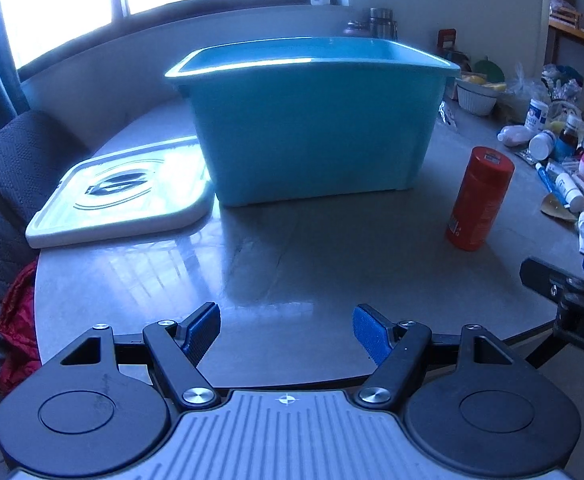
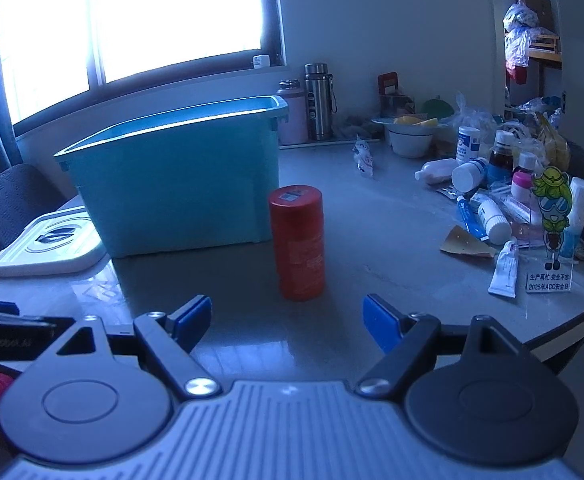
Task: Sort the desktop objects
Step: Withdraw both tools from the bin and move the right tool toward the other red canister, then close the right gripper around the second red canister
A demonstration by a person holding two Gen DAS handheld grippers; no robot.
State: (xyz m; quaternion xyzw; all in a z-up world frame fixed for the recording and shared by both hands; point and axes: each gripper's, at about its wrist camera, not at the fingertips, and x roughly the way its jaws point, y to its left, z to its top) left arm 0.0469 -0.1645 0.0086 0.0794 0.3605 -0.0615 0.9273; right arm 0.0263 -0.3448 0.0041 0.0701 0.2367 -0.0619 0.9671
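Both our grippers, left gripper [image 1: 286, 334] and right gripper [image 2: 288, 322], hang low over the counter [image 1: 252, 264], jaws wide and holding nothing. Ahead of the right one stands the orange canister [image 2: 297, 242], upright, just beside the teal bin [image 2: 180, 184], whose lid [image 1: 120, 196] lies alongside. We can't see into the bin, so how far along the sorting is stays unclear.

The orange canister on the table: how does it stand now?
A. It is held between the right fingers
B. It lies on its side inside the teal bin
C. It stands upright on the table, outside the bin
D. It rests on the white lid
C: the orange canister stands upright on the table, in front of the teal bin, and nothing grips it.
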